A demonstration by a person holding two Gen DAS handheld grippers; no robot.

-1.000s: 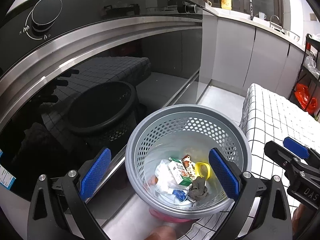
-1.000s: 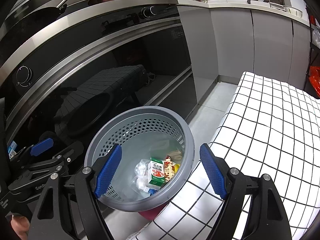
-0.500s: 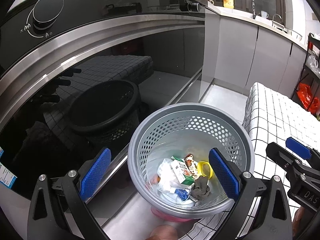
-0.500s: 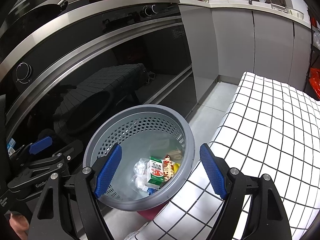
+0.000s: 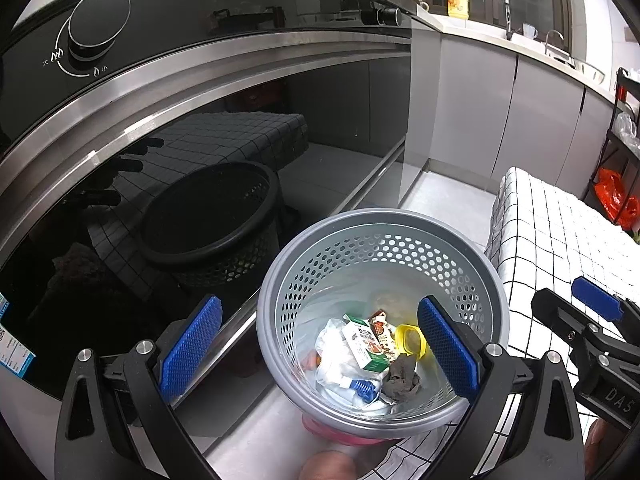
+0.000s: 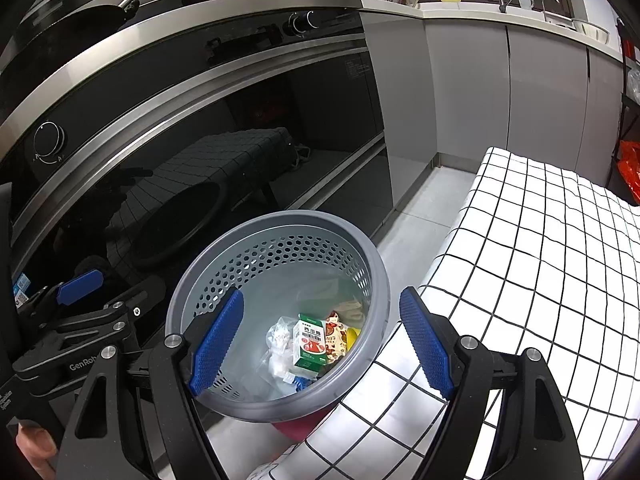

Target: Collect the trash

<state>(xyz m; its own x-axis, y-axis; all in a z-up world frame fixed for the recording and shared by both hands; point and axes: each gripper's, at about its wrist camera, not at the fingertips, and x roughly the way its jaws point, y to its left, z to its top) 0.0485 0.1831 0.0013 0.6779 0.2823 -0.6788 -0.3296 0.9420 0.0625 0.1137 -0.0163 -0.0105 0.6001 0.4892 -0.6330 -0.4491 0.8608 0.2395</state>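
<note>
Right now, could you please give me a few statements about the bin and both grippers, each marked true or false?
1. The grey perforated plastic waste basket holds a green and white drink carton. True.
2. The left hand-held gripper is clamped on the basket's rim. False: its jaws stand open, holding nothing.
3. The right hand-held gripper holds nothing. True.
4. The white tablecloth with black grid lines lies inside the basket. False: it lies beside the basket, to its right in both views.
5. The yellow plastic ring lies on the floor. False: it is in the basket, beside the carton.
</note>
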